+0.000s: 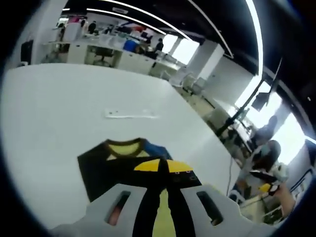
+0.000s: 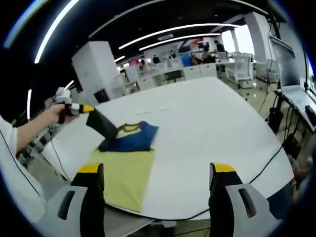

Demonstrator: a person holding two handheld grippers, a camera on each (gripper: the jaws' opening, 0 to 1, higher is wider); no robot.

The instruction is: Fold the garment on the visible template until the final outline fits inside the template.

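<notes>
The left claw (image 2: 89, 108), raised in a person's hand (image 2: 58, 112), is clenching a dark corner of the garment (image 2: 126, 158) and lifting it. The right claw (image 2: 157, 174) is hovering released over the white worktop (image 2: 212, 128), where the yellow-and-blue garment is lying.

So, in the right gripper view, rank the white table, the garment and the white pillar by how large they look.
1. White table, largest by far.
2. Garment, yellow and blue, lying on the table.
3. White pillar, looks smallest, though it stands far behind the table, so its true size is unsure.
</notes>
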